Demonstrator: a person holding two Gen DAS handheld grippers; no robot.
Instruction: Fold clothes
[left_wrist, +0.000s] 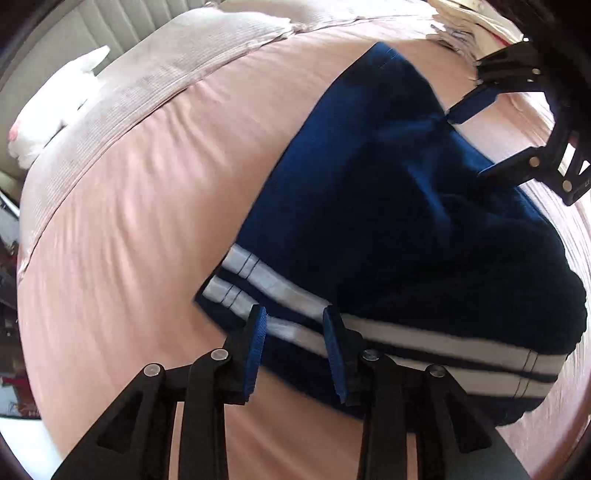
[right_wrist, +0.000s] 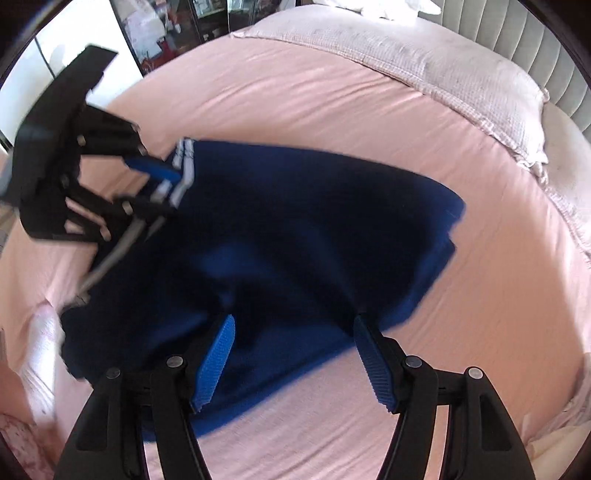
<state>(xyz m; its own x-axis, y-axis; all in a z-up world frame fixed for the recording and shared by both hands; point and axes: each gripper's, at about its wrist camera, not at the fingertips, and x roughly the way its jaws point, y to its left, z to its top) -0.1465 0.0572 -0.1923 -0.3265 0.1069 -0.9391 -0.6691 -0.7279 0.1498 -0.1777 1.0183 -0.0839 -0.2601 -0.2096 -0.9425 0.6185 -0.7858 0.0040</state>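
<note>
So in the left wrist view, closest in, the left gripper (left_wrist: 297, 345) has its blue ribbed pads standing a bit apart over the white-striped band of the dark navy-blue fabric garment (left_wrist: 388, 221), with the striped hem running between them but the pads not clearly pressing on it, so I'd call it loosely spread, not pinching. Same deal up close in the right wrist view: the right gripper (right_wrist: 295, 354) is spread wide over the plain blue edge of the garment, cloth under the gap, nothing clamped. The garment itself lies bunched and partly doubled over on the pink sheet of the bed (right_wrist: 332, 103), roughly mid-mattress and towards the near edge, well short of the pillow end. My read is that this sits between folds: a fold has been laid and both grippers are off the cloth, so the next move calls for picking fresh grab points on one edge, closing properly on the fabric and carrying it across evenly so the layers don't slide. Farther off, the views differ: the left view shows the two white stripes clearly along the hem, plus a pale waffle-textured blanket (left_wrist: 177, 70) and a white fluffy thing (left_wrist: 55, 107) at the far edge, while the right view shows the plain folded corner, the ribbed headboard (right_wrist: 517, 33) and cluttered dark shelves (right_wrist: 177, 29) beyond the bed.
</note>
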